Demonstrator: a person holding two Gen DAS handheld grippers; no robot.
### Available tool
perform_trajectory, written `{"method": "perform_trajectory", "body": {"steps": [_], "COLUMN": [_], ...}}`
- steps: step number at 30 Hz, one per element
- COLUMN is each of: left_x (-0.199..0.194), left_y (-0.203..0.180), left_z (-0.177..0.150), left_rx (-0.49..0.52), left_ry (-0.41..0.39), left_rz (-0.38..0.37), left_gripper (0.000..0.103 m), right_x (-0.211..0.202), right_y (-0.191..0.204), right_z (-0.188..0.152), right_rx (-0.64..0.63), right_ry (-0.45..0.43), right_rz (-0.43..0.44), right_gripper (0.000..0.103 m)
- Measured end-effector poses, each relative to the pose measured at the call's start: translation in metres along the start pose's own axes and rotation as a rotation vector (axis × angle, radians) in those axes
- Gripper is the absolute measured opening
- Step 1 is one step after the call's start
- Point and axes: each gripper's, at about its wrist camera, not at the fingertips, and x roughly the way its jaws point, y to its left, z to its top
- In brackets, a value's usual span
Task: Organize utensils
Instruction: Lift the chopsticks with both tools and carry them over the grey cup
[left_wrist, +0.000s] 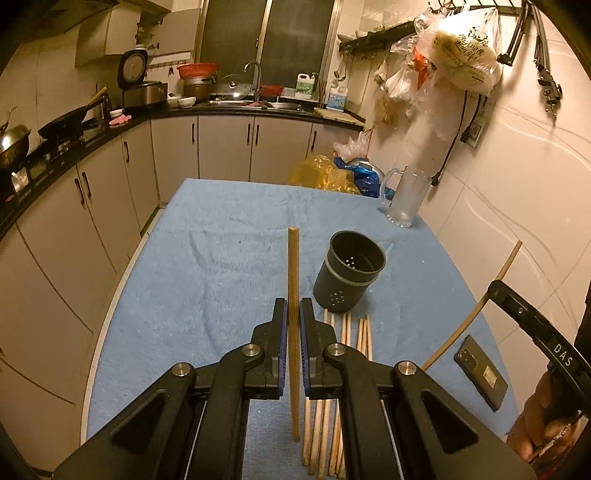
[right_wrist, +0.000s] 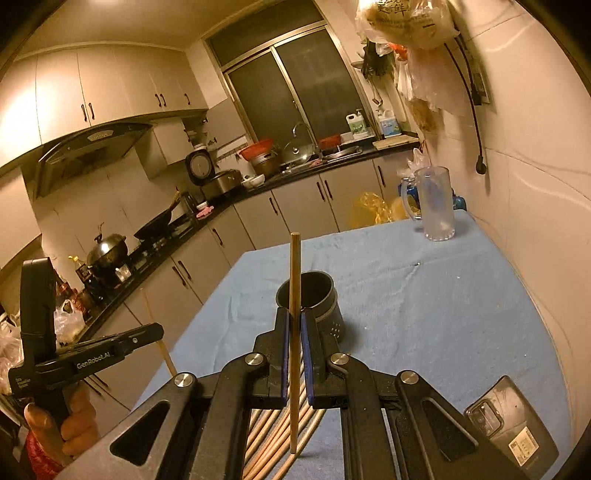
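Note:
My left gripper (left_wrist: 293, 314) is shut on a wooden chopstick (left_wrist: 294, 280) that stands upright between its blue pads, lifted above the blue cloth. My right gripper (right_wrist: 294, 325) is shut on another chopstick (right_wrist: 294, 280), also upright. A dark perforated utensil holder (left_wrist: 349, 275) stands empty on the cloth, just ahead and right of the left gripper; in the right wrist view the utensil holder (right_wrist: 314, 299) sits straight behind the held stick. Several loose chopsticks (left_wrist: 332, 424) lie flat on the cloth below the grippers. The right gripper's chopstick (left_wrist: 480, 302) shows at the right edge of the left view.
A blue cloth (left_wrist: 221, 258) covers the table. A glass mug (left_wrist: 404, 195) stands at the far right corner by the tiled wall. A black phone (left_wrist: 482, 373) lies near the right edge. Kitchen counters with a wok (left_wrist: 62, 123) run along the left. A hand (right_wrist: 70, 421) holds the left gripper.

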Motion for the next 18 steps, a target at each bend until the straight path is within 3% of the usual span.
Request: {"method": "perform_trajectory", "body": {"steps": [9,18], "left_x": [-0.014,-0.027], "left_y": [-0.01,-0.022], "left_z": [0.013,0.053], "left_rx": [0.024,0.045], "left_ry": [-0.027,-0.063], "left_rz": [-0.001,-0.027], "left_gripper": [0.006,0.006], "right_x": [-0.009,-0.007], "right_y": [-0.008,-0.017], "right_z": [0.01,0.038], "right_rx": [0.028,0.063], "right_ry": [-0.023,-0.056], "right_rz": [0.022,0.025], "right_gripper": [0.007,0.007]}}
